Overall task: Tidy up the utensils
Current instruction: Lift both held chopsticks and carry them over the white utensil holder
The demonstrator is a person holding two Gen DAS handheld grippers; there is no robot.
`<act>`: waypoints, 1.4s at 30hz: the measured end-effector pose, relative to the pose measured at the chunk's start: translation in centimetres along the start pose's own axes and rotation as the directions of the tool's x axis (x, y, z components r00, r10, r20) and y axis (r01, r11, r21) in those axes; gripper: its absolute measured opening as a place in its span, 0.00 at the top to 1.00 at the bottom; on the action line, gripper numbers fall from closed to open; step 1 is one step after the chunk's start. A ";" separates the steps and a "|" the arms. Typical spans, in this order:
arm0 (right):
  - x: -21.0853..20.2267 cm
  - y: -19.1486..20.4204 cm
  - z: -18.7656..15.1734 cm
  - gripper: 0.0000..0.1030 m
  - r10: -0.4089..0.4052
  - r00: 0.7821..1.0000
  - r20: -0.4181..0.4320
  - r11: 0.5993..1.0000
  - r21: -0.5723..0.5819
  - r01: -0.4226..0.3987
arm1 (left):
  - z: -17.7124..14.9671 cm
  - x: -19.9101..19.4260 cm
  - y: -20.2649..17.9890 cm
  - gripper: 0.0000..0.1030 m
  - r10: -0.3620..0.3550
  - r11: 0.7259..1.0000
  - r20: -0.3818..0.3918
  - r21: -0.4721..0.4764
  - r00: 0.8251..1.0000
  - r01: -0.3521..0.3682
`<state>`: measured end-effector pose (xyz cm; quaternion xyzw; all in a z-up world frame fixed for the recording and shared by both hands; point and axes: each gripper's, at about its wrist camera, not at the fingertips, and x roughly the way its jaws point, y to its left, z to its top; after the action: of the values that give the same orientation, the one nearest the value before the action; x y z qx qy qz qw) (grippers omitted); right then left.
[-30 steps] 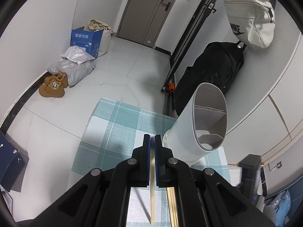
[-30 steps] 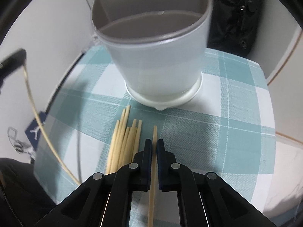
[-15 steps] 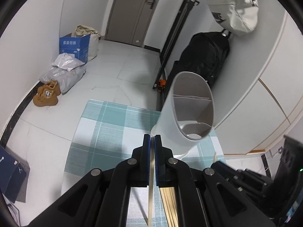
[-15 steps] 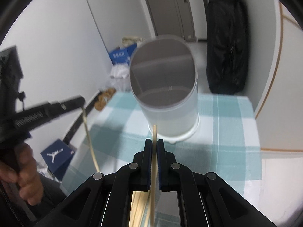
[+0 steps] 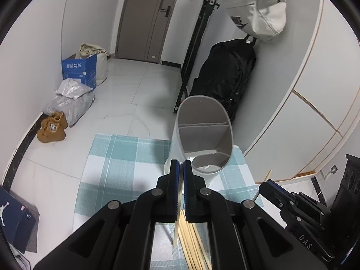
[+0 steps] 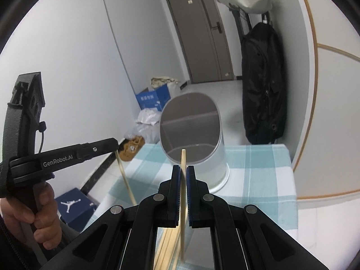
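Small table under teal-and-white checked cloth (image 5: 117, 157). White divided utensil holder (image 5: 202, 135) stands near far right corner; loose wooden chopsticks (image 5: 193, 247) lie bundled at near edge, in front of holder.

White plain walls (image 5: 33, 51) enclose a floor of large pale glossy tiles (image 5: 139, 103). A grey-brown flush door with a dark lever handle (image 5: 146, 18) closes the far end. White cabinet panels with thin wood-coloured trim (image 5: 315, 103) line the right side. Dark stone skirting (image 5: 24, 144) runs along the left wall. Lighting is even and diffuse.
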<state>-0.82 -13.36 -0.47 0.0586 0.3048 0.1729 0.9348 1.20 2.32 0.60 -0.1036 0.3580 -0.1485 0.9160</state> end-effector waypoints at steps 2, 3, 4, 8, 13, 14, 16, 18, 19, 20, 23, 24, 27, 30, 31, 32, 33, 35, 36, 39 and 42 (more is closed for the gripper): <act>-0.3 0.1 0.2 0.96 0.001 1.000 0.014 1.000 -0.003 -0.001 | 0.3 -0.1 -0.4 1.00 0.004 1.000 0.000 0.012 1.000 -0.004; -0.5 0.1 0.3 0.96 0.002 1.000 0.022 1.000 -0.004 -0.002 | 0.3 -0.1 -0.6 1.00 0.006 1.000 0.000 0.018 1.000 -0.006; -0.6 0.2 0.4 0.96 0.004 1.000 0.027 1.000 -0.006 -0.004 | 0.4 -0.2 -0.7 1.00 0.007 1.000 0.001 0.022 1.000 -0.007; -0.8 0.2 0.7 0.96 0.007 0.999 0.048 1.000 -0.013 -0.006 | 0.9 -0.3 -1.1 1.00 0.014 0.999 0.004 0.032 1.000 -0.014; -1.4 0.0 1.8 0.96 0.013 0.997 0.080 1.000 -0.007 -0.013 | 2.1 -0.7 -1.5 1.00 0.017 0.999 0.005 0.041 1.000 -0.017; -1.5 0.0 2.0 0.96 0.016 0.996 0.085 1.000 -0.005 -0.016 | 2.3 -0.9 -1.6 1.00 0.016 0.999 0.006 0.044 1.000 -0.016; -1.7 -0.1 2.7 0.96 0.021 0.995 0.098 1.000 0.001 -0.021 | 3.1 -1.3 -1.8 1.00 0.011 0.999 0.010 0.049 1.000 -0.012; -2.0 -0.1 3.6 0.96 0.024 0.994 0.109 1.000 -0.003 -0.024 | 3.8 -1.7 -2.0 1.00 0.003 0.999 0.011 0.050 1.000 -0.003; -2.2 -0.1 4.1 0.96 0.025 0.993 0.116 1.000 -0.009 -0.025 | 4.3 -2.0 -2.1 1.00 0.000 0.999 0.013 0.051 1.000 0.000; -2.4 0.0 4.6 0.96 0.028 0.992 0.124 1.000 -0.015 -0.026 | 4.8 -2.1 -2.2 1.00 -0.002 0.999 0.015 0.052 1.000 0.001; -3.1 0.2 6.5 0.96 0.035 0.988 0.152 0.999 -0.032 -0.031 | 6.3 -2.7 -2.7 1.00 -0.012 0.998 0.018 0.063 1.000 0.011; -3.4 0.3 7.3 0.96 0.037 0.986 0.163 0.999 -0.037 -0.032 | 6.9 -3.0 -2.8 1.00 -0.019 0.998 0.018 0.066 1.000 0.017; -3.9 0.3 9.3 0.96 0.049 0.980 0.191 0.998 -0.046 -0.041 | 8.7 -3.7 -3.4 1.00 -0.040 0.996 0.022 0.077 0.999 0.038; -4.2 0.5 11.7 0.96 0.057 0.974 0.220 0.997 -0.067 -0.043 | 10.5 -4.2 -4.0 1.00 -0.065 0.995 0.021 0.080 0.998 0.064; -4.2 0.7 12.8 0.96 0.056 0.972 0.230 0.996 -0.082 -0.038 | 11.3 -4.4 -4.1 1.00 -0.075 0.994 0.019 0.080 0.997 0.074; -4.1 0.7 13.4 0.96 0.056 0.970 0.237 0.995 -0.091 -0.036 | 11.8 -4.4 -4.3 1.00 -0.082 0.994 0.021 0.079 0.996 0.080; -3.9 0.8 14.4 0.96 0.058 0.968 0.246 0.994 -0.102 -0.033 | 12.5 -4.5 -4.3 1.00 -0.087 0.993 0.028 0.080 0.996 0.085; -3.6 0.8 15.9 0.96 0.055 0.962 0.266 0.993 -0.113 -0.026 | 13.6 -4.5 -4.4 1.00 -0.083 0.993 0.044 0.090 0.996 0.079; -3.3 0.9 16.7 0.96 0.056 0.959 0.276 0.993 -0.119 -0.024 | 14.2 -4.3 -4.5 1.00 -0.075 0.993 0.054 0.094 0.996 0.070; -2.3 0.7 18.4 0.96 0.051 0.954 0.296 0.992 -0.126 -0.014 | 15.4 -3.7 -4.2 1.00 -0.069 0.994 0.064 0.092 0.996 0.063; -0.2 0.1 19.4 0.96 0.050 0.954 0.294 0.992 -0.122 -0.014 | 15.8 -2.7 -4.0 1.00 -0.058 0.995 0.070 0.090 0.996 0.051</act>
<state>10.48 -13.46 15.36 0.0331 0.1492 0.1952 0.9688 9.39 0.89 14.89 -0.0779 0.3149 -0.1853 0.9276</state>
